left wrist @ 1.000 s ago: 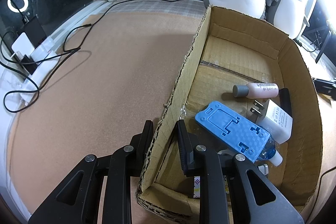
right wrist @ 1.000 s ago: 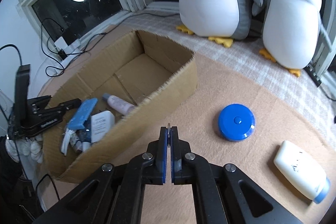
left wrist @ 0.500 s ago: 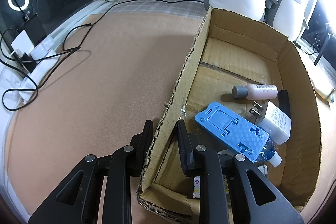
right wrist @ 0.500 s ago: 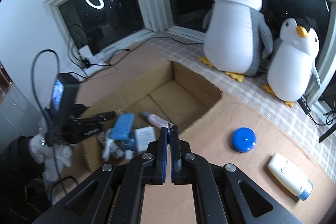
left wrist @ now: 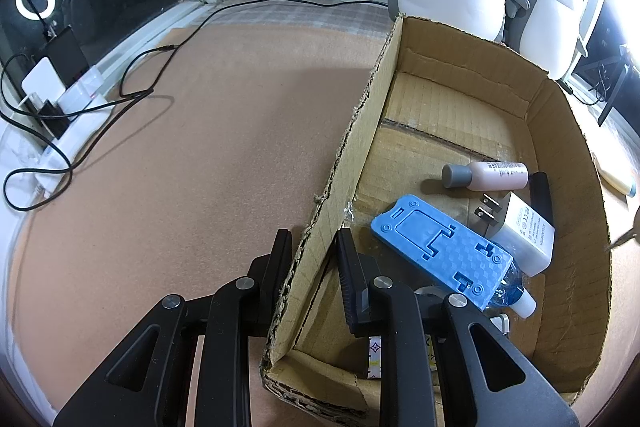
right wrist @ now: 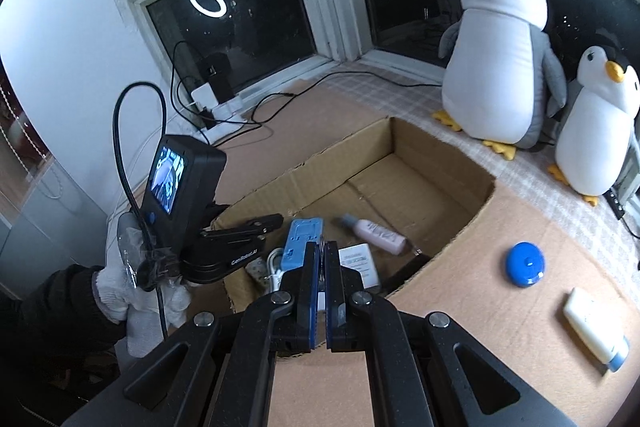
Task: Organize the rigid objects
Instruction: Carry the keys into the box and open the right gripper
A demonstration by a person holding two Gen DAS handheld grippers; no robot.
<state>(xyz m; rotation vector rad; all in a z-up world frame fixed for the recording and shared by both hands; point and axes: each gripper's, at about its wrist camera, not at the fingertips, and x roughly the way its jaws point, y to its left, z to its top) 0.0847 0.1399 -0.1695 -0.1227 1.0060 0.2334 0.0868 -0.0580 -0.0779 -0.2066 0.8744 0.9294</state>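
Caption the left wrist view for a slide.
Left tongs straddle the cardboard box wall; blue stand, pink bottle and charger lie inside.
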